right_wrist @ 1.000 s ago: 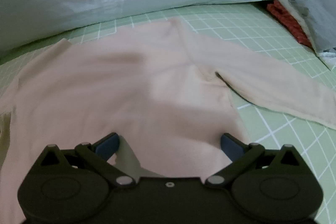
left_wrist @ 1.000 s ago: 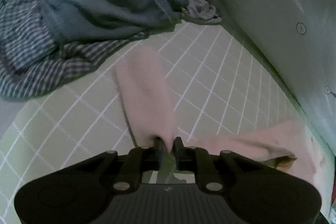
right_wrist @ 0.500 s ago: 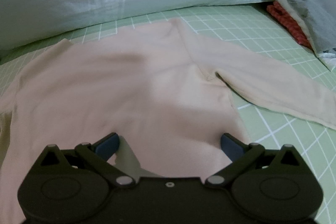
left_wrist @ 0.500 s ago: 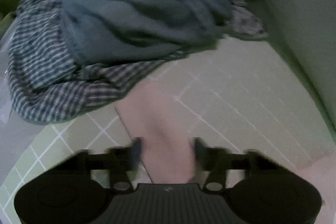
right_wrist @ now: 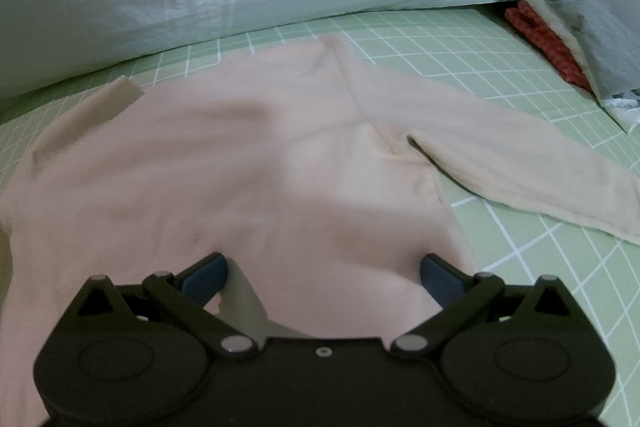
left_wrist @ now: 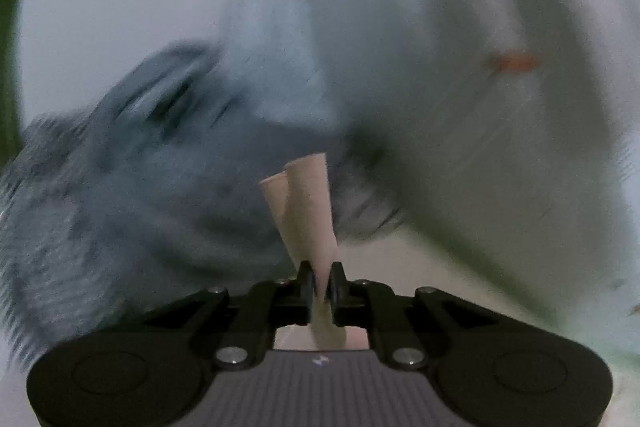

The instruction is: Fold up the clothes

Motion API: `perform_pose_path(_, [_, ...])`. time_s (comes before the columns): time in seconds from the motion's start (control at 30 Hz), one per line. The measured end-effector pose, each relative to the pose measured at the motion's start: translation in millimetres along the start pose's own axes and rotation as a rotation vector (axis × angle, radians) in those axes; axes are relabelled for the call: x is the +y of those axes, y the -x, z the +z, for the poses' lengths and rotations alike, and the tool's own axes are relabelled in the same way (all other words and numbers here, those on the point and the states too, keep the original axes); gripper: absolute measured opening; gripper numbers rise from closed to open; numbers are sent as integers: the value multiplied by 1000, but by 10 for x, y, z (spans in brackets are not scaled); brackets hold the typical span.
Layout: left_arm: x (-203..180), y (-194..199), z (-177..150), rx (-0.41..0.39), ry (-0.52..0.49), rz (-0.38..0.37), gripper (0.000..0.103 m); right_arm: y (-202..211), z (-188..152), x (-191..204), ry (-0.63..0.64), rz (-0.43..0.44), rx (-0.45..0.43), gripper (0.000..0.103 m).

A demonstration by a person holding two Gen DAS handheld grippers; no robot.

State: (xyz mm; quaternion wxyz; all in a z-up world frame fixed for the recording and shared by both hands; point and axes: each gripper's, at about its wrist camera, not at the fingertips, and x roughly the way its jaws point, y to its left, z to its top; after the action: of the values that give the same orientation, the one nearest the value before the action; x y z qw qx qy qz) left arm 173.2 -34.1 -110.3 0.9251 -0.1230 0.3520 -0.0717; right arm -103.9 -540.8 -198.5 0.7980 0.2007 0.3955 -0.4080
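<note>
Sleeve (left_wrist: pixel 310 211) pinched in left gripper (left_wrist: pixel 320 285), jaws opening: cloth may slip free mid-fold. Right gripper (right_wrist: pixel 322 273) spread wide over sweater (right_wrist: pixel 224 167), holding nothing.

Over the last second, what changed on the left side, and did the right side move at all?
The left gripper opened briefly, re-clamped the pink sleeve and lifted it; its view swung up from the green grid sheet to the gray clothes pile and pillow. Its fingers are easing apart slightly, the sleeve between them. The right gripper stayed open over the pink top, which hasn't shifted.
</note>
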Motion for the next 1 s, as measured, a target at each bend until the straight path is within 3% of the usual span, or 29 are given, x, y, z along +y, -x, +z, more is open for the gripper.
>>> perform_pose_path(0.1, [248,-38,-195,98,79,87,14,-1,1,7,-2,-2,0,103])
perform_pose_path(0.23, [392,100,-244,98,115,133,27,-1,0,13,-7,-6,-1,103])
perform_pose_path(0.37, [293,118,-139,102,127,97,37,1,-10,22,-12,-11,-6,103])
perform_pose_path(0.53, [-85,-181,-116,215,49,87,58,-2,-14,26,-15,-13,-8,103])
perform_pose_path(0.67, [-140,-407,-118,261,48,229,68,1,-20,28,-18,-15,-10,103])
perform_pose_path(0.93, [163,-658,-134,339,139,358,66,-1,-43,31,-22,-19,-21,103])
perform_pose_path(1.0, [227,-641,-129,324,183,380,43,0,-43,33,-22,-19,-22,103])
